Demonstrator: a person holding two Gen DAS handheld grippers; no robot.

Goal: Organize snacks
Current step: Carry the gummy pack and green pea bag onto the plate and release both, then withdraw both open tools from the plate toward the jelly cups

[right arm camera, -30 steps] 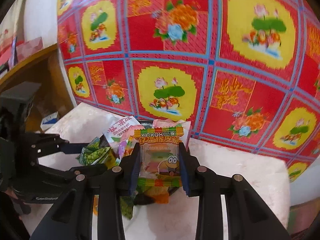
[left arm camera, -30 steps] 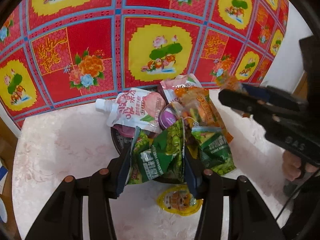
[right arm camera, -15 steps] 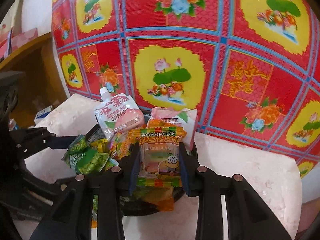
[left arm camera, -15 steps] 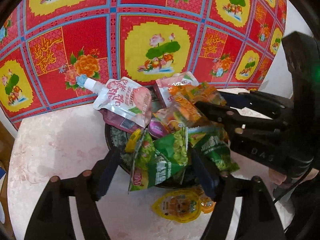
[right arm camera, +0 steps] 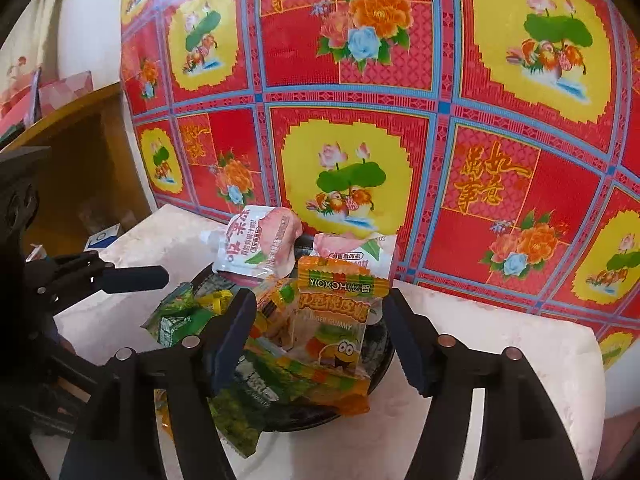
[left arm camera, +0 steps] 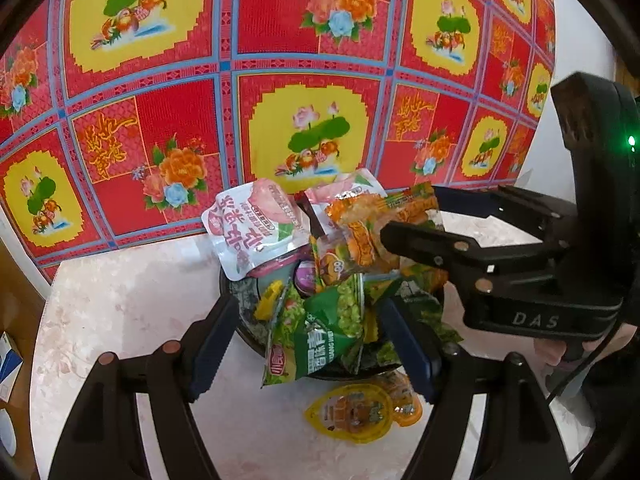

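Observation:
A dark round bowl (left arm camera: 248,332) on the pale table is heaped with snack packets. My left gripper (left arm camera: 308,348) is open, its fingers on either side of a green pea packet (left arm camera: 320,336) lying at the bowl's front. My right gripper (right arm camera: 320,340) is open around an orange gummy packet (right arm camera: 340,316) resting on the pile; it also shows in the left wrist view (left arm camera: 408,216). A white and pink drink pouch (left arm camera: 252,228) leans at the back of the bowl (right arm camera: 380,360). A yellow jelly cup (left arm camera: 352,412) lies on the table in front of the bowl.
A red, yellow and blue flowered sheet (left arm camera: 312,80) stands as a wall right behind the bowl. The table's edge (right arm camera: 592,360) is at the right. A wooden shelf (right arm camera: 72,152) with boxes stands at the left.
Both grippers have opened. The left one let go of the green pea packet, the right one let go of the gummy packet, and both packets now lie on the pile.

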